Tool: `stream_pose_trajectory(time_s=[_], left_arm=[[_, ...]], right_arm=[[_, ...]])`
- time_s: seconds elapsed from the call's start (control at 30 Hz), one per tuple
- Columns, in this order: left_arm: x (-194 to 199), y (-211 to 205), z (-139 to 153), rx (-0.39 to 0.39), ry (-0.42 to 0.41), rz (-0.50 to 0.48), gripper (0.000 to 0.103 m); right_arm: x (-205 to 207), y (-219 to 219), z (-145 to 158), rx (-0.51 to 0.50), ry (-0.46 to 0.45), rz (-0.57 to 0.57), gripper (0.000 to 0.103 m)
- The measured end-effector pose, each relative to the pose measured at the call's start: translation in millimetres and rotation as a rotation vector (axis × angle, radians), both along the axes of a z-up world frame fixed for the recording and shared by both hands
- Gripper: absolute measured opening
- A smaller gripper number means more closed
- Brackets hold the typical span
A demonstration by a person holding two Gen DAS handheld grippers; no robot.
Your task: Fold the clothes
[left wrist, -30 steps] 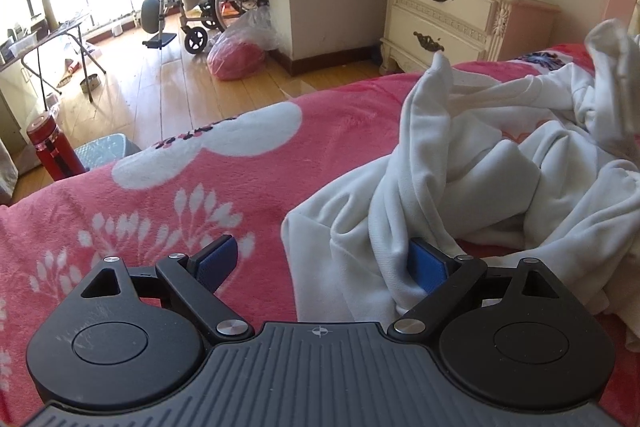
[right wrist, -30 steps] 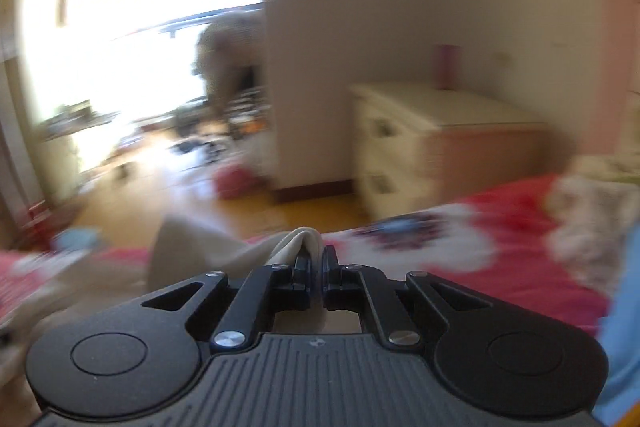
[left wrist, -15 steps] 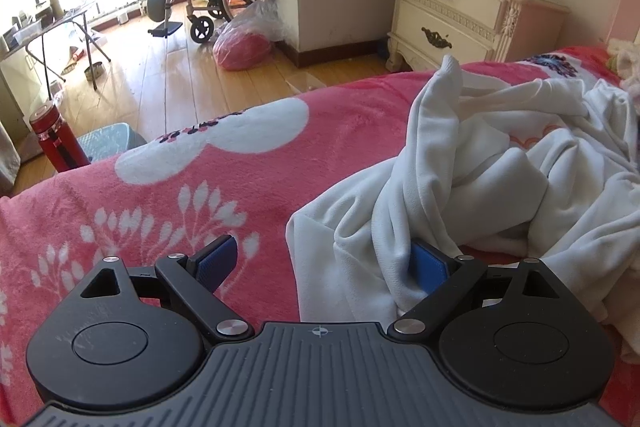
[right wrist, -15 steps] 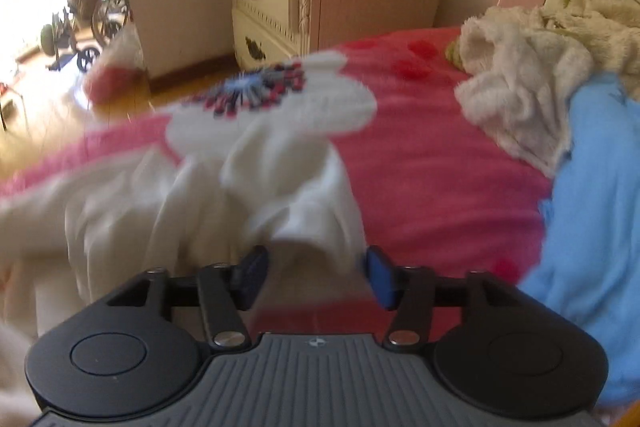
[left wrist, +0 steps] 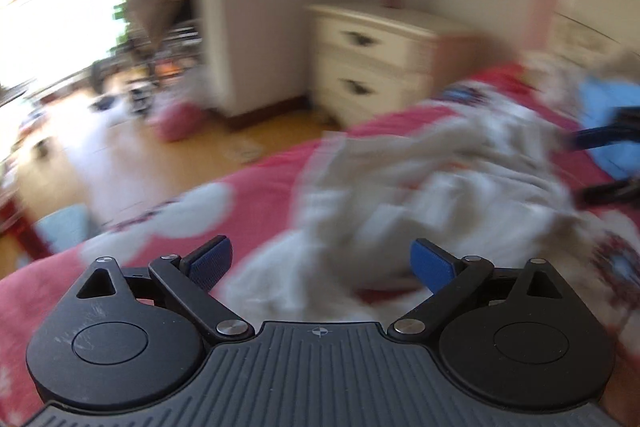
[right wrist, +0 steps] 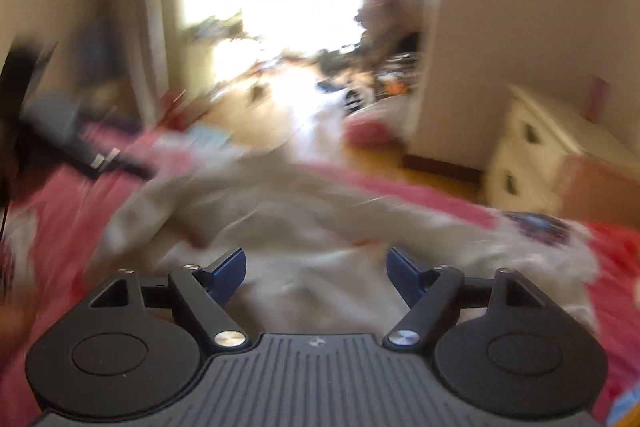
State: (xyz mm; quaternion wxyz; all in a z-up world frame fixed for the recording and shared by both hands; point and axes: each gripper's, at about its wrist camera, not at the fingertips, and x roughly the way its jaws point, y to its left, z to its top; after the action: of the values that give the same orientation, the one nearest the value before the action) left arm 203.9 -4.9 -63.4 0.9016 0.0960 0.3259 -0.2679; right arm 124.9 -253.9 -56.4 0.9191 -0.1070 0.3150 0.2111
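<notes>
left wrist view: the left gripper (left wrist: 320,263) has its blue pads spread wide with nothing pinched between them. the white garment (left wrist: 420,187) lies crumpled on the pink bedspread (left wrist: 260,187), straight ahead of the claw and spreading off to the right. its near edge sits just beyond and partly between the open fingers, though motion blur hides whether cloth touches either pad. the heap runs roughly from the near left toward the far right, where the other gripper's dark fingers show at the frame's right edge.

right wrist view: the right gripper (right wrist: 316,269) is opening, its jaws wide and gripping nothing. the white garment (right wrist: 300,219) lies directly under and ahead of it, stretched mostly side to side across the pink bedspread (right wrist: 72,199). one long part trails off to the right toward the white dresser (right wrist: 532,151). the left gripper's dark body (right wrist: 80,143) shows at the far left, near that end of the cloth.

judged from both views, each claw has cloth right in front of it. the right one sits over the middle and the left one nearer an edge, so the left looks better placed to take a corner.
</notes>
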Motion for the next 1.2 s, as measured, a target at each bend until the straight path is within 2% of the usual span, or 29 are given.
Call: stream_pose_trajectory(time_s=[0.07, 0.13, 0.2, 0.27, 0.33, 0.53, 0.7, 0.73, 0.77, 0.83, 0.87, 0.9, 0.93, 0.97, 1.07, 1.2], left_arm=[[-9.7, -14.0, -3.0, -0.004, 0.006, -0.089, 0.097], [-14.4, -24.5, -9.4, -0.005, 0.031, -0.153, 0.097], [-17.9, -35.4, -17.3, 0.010, 0.056, -0.212, 0.097], [-21.8, -43.6, -26.5, 0.044, 0.073, -0.269, 0.097], [-26.3, -49.9, -34.5, 0.079, 0.067, -0.309, 0.096], [-32.0, -59.2, -46.8, 0.108, 0.034, -0.356, 0.096], [-37.2, -62.8, -51.7, 0.115, 0.021, -0.391, 0.095], [-38.2, -63.5, -52.4, 0.116, 0.016, -0.397, 0.091], [-38.9, -63.9, -52.6, 0.115, 0.016, -0.406, 0.080], [-38.7, -64.5, -53.3, 0.117, 0.025, -0.411, 0.069], [-38.1, -64.0, -53.5, 0.117, 0.025, -0.404, 0.059], [-37.1, -62.8, -53.4, 0.114, 0.024, -0.392, 0.055], [-35.3, -61.0, -53.0, 0.106, 0.028, -0.375, 0.049], [-33.3, -59.0, -52.5, 0.097, 0.033, -0.357, 0.036], [-24.1, -49.0, -49.1, 0.056, 0.060, -0.284, 0.015], [-12.7, -30.6, -39.4, -0.008, 0.065, -0.175, 0.010]], right_arm=[[3.0, 15.5, -18.7, -0.005, 0.064, 0.000, 0.049], [7.2, 19.5, -30.3, 0.043, 0.110, -0.027, 0.037], [7.2, 21.5, -36.1, 0.055, 0.105, -0.057, 0.031], [4.6, 21.2, -34.3, 0.077, 0.095, -0.079, 0.017], [3.4, 13.5, -31.1, 0.130, 0.102, -0.088, 0.009], [-3.5, 8.7, -10.6, 0.319, 0.158, -0.054, 0.006], [2.1, 6.6, -10.0, 0.575, 0.271, -0.030, 0.006], [3.7, 5.9, -11.7, 0.621, 0.296, -0.023, 0.006], [4.8, 5.8, -13.3, 0.658, 0.317, -0.019, 0.006], [5.6, 6.9, -16.1, 0.700, 0.344, -0.018, 0.006], [6.1, 7.4, -17.4, 0.721, 0.358, -0.017, 0.006], [6.2, 8.1, -18.4, 0.735, 0.368, -0.017, 0.006], [5.8, 9.1, -18.3, 0.733, 0.368, -0.017, 0.006], [5.1, 10.0, -17.3, 0.725, 0.363, -0.017, 0.007], [4.6, 11.0, -14.5, 0.704, 0.353, -0.020, 0.008], [5.8, 5.9, -18.2, 0.718, 0.361, -0.052, 0.009]])
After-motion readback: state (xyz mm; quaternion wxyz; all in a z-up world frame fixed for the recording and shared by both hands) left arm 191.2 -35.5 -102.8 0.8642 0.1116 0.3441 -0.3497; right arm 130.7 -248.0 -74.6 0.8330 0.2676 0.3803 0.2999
